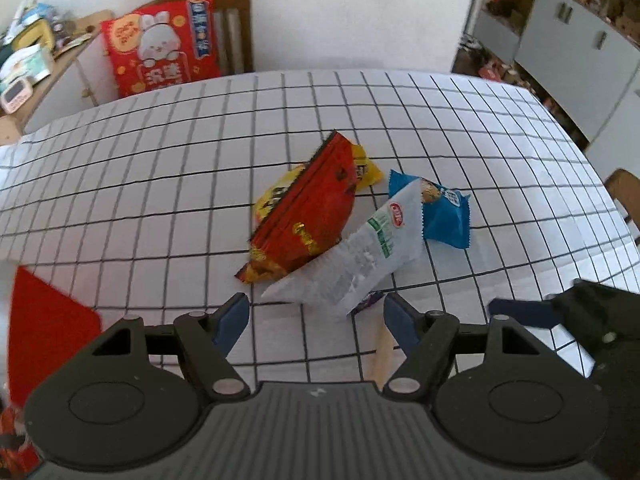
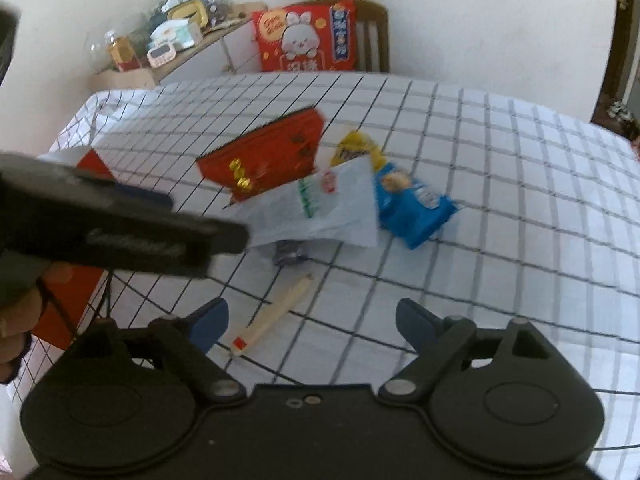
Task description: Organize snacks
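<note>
Snacks lie in a loose heap near the middle of the checked tablecloth (image 1: 160, 184). From the left wrist, a red packet (image 1: 310, 208) rests across a yellow packet (image 1: 366, 166), a white packet (image 1: 360, 256) leans over the red one's lower end, and a blue packet (image 1: 444, 216) sits just beside, partly under the white one's top. The left gripper (image 1: 316, 322) hangs above the near end of the white packet with its tongs apart and nothing between them; a pale stick (image 1: 384, 354) lies below. The right gripper's finger shows at the right edge. From the right wrist, the right gripper (image 2: 312, 326) has its tongs apart too, empty, above the pale stick, with a small dark wrapper (image 2: 292, 254) tucked under the white packet's edge. The left gripper's dark body crosses the left of this view, and a red box (image 2: 94, 164) stands at the table's left edge. By my reading, sorting has hardly begun: both hands are approaching the heap. Next comes closing on one packet alone; the overlap means lifting the white one first, or others may drag along.
</note>
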